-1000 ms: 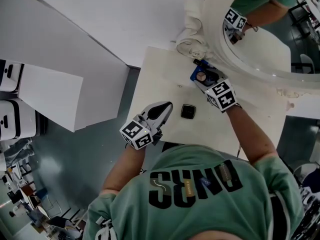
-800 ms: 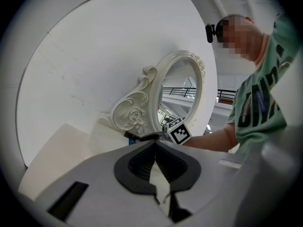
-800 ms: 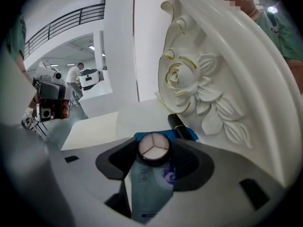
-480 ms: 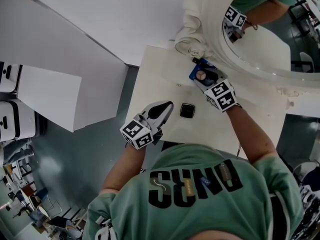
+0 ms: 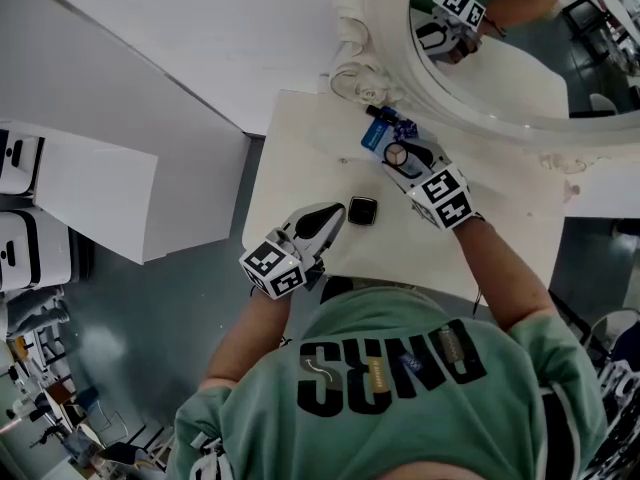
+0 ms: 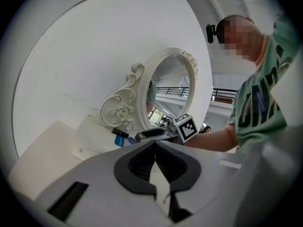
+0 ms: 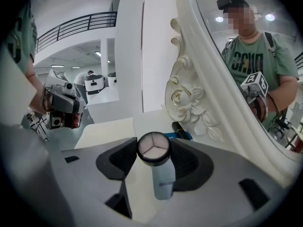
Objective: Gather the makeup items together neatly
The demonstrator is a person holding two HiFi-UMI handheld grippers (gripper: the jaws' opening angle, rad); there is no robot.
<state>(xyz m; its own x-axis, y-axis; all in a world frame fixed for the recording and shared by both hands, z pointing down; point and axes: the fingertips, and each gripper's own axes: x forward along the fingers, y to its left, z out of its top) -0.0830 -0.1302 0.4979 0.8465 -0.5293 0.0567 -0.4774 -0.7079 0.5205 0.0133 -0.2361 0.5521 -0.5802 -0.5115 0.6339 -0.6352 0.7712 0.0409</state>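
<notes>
Round compact, square black case, ornate carved white mirror frame

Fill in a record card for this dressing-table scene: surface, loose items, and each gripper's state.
Surface: white table
Behind: ornate mirror
Right gripper: shut on round compact; jaws have just been closing
Left gripper: shut, empty
Black compact: on table, beside left gripper's tip
Blue pack: on table at mirror's base
</notes>
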